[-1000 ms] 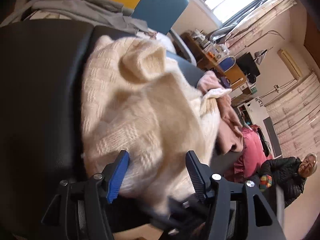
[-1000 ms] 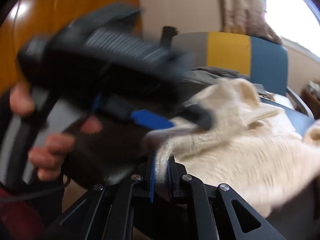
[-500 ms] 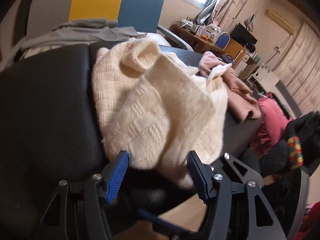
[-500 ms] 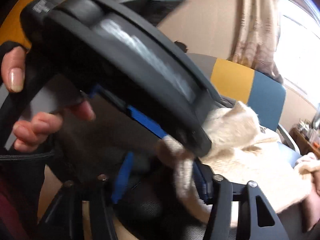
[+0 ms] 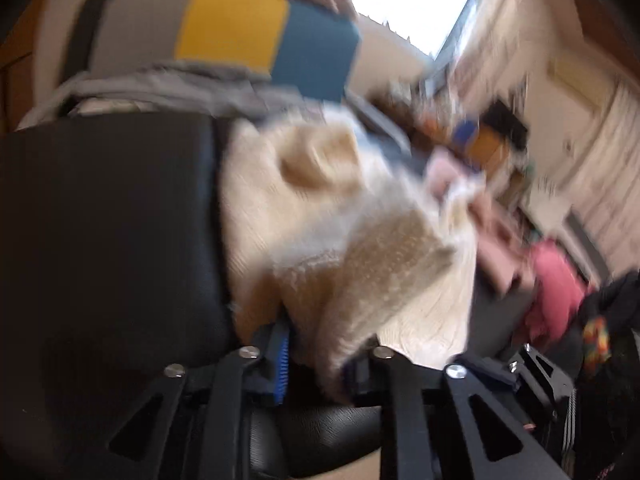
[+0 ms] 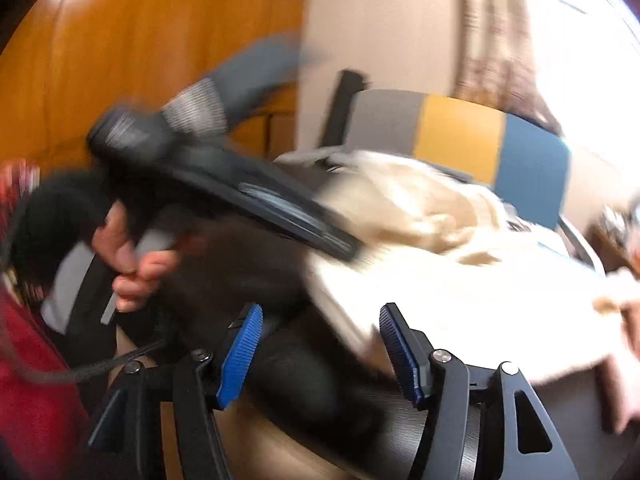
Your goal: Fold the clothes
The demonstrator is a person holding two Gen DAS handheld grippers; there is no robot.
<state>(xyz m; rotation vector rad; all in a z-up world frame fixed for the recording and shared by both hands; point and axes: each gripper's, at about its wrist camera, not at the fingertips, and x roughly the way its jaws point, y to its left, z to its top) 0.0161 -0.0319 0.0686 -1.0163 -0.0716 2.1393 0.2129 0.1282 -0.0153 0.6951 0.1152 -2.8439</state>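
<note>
Mid-fold, by the look of it: left gripper pinched shut on the near hem of the cream knit sweater, right gripper wide open, holding nothing, at the same near edge. Sweater lies bunched on the black padded bench, long axis running from near edge toward the striped chair, hem nearest. Next move likely needs the lifted hem carried toward the far edge; blur hides the collar.

**Left wrist view: cream sweater in clamped gripper**

Left gripper: jaws closed on a fold of the cream knit sweater. Sweater lies bunched on a black padded surface. Grey garment behind it, against a grey, yellow and blue chair back. Pink clothing at right. Picture blurred.
</note>
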